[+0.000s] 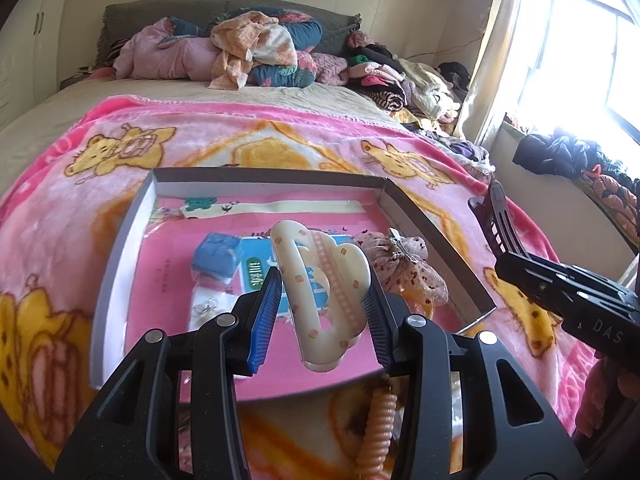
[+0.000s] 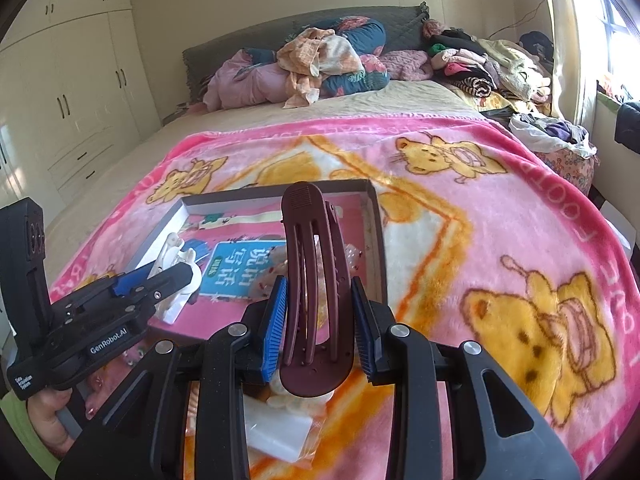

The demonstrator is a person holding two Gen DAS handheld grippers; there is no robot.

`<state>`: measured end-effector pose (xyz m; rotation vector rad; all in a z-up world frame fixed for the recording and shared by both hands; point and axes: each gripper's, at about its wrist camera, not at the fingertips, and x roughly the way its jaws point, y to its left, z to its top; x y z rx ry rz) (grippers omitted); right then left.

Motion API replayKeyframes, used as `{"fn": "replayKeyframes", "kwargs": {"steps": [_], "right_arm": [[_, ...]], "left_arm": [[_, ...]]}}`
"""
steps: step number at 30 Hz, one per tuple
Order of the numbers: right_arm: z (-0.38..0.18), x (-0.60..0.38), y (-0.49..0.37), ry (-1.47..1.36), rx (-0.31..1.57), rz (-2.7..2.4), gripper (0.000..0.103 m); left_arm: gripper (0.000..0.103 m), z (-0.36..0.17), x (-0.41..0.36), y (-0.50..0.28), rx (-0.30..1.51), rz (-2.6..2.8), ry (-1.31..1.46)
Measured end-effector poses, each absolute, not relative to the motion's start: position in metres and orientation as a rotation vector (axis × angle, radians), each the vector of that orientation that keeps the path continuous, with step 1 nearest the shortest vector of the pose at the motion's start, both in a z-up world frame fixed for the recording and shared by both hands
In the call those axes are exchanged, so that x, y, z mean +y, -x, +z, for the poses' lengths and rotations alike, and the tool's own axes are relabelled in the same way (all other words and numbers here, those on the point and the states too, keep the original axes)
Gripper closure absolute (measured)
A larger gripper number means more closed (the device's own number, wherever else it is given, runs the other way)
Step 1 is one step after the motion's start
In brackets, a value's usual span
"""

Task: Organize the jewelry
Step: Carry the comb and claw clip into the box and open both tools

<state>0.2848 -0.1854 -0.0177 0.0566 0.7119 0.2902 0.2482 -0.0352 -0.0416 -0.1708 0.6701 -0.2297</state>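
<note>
My left gripper (image 1: 322,294) is shut on a cream hair claw clip (image 1: 320,292) with small peach prints, held above a shallow grey-walled box (image 1: 120,240) with a pink floor. My right gripper (image 2: 320,316) is shut on a long maroon hair clip (image 2: 314,280), held over the box's near right corner (image 2: 378,240). In the box lie a blue pouch (image 1: 216,254), a blue card (image 2: 236,272), small silver earrings (image 1: 206,306) on white and a floral scrunchie (image 1: 408,268). The right gripper (image 1: 560,280) shows at the right of the left wrist view, the left gripper (image 2: 176,276) at the left of the right wrist view.
The box sits on a pink bear-print blanket (image 2: 500,208) over a bed. A coiled orange hair tie (image 1: 378,428) and a clear packet (image 2: 276,428) lie near the front edge. Piled clothes (image 1: 248,52) at the head, a wardrobe (image 2: 76,80) left, a window (image 1: 580,60) right.
</note>
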Motion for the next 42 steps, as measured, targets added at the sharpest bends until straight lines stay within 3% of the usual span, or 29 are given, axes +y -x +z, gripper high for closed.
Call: {"fn": "replayKeyframes", "kwargs": {"steps": [42], "right_arm": [[-0.067, -0.179, -0.347, -0.035, 0.839, 0.279, 0.073]], "left_arm": [[0.07, -0.078, -0.05, -0.28, 0.79, -0.242, 0.145]]}}
